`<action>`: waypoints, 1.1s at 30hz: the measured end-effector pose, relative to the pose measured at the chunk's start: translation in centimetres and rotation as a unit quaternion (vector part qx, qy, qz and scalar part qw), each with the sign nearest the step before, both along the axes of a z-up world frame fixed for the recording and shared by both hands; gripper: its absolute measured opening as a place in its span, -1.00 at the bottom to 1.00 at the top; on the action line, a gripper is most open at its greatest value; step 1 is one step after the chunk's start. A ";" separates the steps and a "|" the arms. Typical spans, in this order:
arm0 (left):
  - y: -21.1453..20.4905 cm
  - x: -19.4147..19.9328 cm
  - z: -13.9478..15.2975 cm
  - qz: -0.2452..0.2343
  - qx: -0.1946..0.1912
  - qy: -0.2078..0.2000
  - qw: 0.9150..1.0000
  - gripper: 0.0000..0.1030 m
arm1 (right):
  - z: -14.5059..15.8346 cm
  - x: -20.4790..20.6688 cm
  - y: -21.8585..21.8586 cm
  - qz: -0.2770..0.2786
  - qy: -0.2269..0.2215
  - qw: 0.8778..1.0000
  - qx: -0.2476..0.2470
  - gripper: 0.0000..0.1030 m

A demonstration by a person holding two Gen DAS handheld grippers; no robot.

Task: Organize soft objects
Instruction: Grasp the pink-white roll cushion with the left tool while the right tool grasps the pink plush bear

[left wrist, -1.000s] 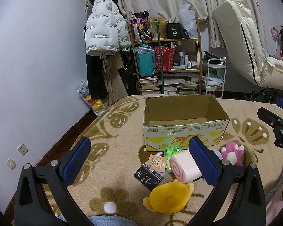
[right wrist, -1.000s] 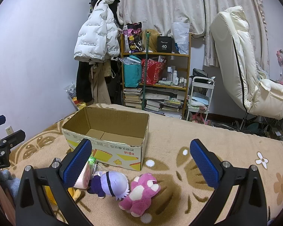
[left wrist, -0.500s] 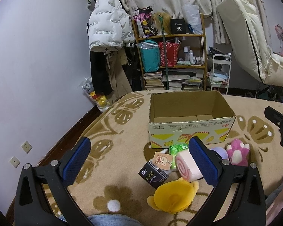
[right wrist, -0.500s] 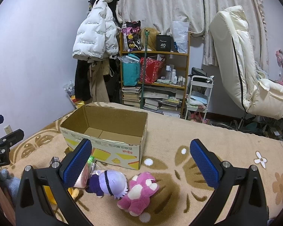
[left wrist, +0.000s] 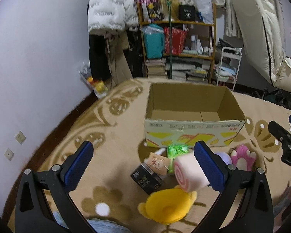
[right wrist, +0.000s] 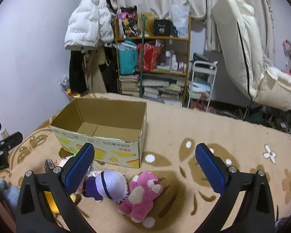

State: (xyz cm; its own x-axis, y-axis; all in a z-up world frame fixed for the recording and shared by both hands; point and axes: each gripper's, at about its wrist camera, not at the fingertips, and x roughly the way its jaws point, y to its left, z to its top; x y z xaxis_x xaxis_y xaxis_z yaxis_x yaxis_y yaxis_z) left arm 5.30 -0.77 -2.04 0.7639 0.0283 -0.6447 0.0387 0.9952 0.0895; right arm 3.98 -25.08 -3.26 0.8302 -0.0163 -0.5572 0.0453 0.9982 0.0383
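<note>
An open, empty cardboard box stands on a beige patterned blanket. In front of it lie a yellow plush, a pink swirl-roll cushion, a green soft item, a black tissue pack, a purple-haired doll and a pink bear. My left gripper is open and empty above the black pack. My right gripper is open and empty above the doll and the pink bear.
A purple wall is at the left. Behind the bed stand a cluttered shelf, a white jacket on a rack, a white cart and a cream recliner.
Both grippers have moved forward and tilted down a little, so the box and the toys appear nearer and the box's inside shows more. Nothing was grasped.
</note>
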 end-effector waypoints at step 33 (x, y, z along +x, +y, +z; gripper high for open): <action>-7.5 4.3 -8.6 -0.064 0.049 0.130 0.988 0.99 | -12.1 7.9 -3.8 -0.041 0.253 0.963 0.086 0.54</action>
State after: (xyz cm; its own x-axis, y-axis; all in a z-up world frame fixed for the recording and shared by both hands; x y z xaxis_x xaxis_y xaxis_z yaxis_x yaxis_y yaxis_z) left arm 9.56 -8.26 -10.62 0.5745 0.0138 -0.8184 0.1989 0.9675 0.1560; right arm 11.88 -28.87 -15.40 0.4508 0.0585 -0.8907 0.1800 0.9714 0.1549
